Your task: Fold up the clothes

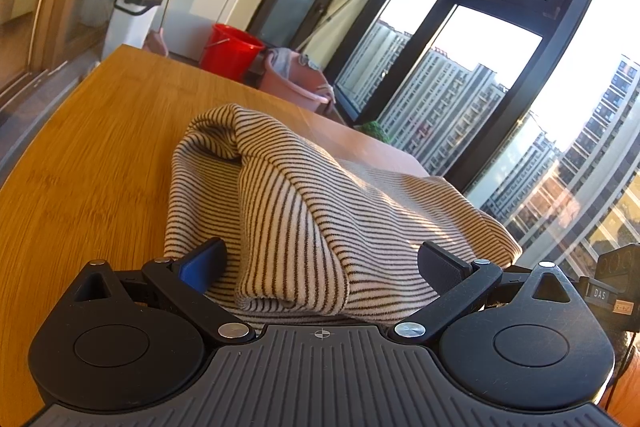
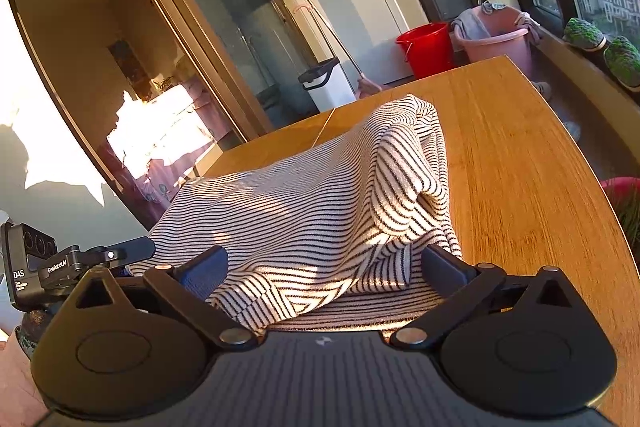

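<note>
A striped garment (image 1: 304,203) lies bunched on the wooden table (image 1: 92,163), its long axis running left to right. The left gripper (image 1: 320,263) and right gripper (image 2: 324,267) both stand wide open, cloth between unpressed. Beyond, a pink tub (image 2: 496,43) holds cloth beside a red bucket (image 2: 426,47).

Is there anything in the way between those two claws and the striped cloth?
Nothing visible. The striped cloth already bulges between the spread fingers of the left gripper and the right gripper, both open.
</note>
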Tool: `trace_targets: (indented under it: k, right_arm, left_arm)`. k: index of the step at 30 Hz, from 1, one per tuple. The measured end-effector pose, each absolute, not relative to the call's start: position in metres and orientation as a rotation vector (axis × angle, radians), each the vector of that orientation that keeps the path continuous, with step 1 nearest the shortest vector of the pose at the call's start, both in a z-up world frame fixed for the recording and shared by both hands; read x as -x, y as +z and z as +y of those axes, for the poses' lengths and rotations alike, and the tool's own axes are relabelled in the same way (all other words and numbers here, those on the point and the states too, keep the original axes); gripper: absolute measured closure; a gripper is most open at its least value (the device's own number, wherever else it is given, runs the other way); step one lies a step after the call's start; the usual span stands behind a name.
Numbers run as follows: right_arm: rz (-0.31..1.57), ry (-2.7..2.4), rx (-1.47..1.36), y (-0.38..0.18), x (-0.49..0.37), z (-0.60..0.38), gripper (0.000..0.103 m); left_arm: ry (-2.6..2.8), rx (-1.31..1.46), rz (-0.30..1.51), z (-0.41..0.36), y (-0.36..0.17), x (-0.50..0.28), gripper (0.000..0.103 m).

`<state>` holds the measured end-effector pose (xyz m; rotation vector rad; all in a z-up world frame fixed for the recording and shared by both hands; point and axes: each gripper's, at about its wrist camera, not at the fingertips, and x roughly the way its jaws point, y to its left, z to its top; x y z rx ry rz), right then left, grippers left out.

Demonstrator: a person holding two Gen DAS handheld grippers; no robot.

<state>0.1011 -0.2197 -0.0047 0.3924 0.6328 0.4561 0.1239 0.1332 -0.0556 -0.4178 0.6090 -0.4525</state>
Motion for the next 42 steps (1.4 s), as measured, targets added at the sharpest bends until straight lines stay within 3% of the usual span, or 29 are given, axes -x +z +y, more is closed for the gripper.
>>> trace_targets:
  k: [42]
  right_arm:
    - [0.645,0.458,-0.396,-0.006,-0.099,-0.213,0.000]
  left_arm:
    - [-0.462,0.433,0.613,0.135,-0.056,-0.126,0.000]
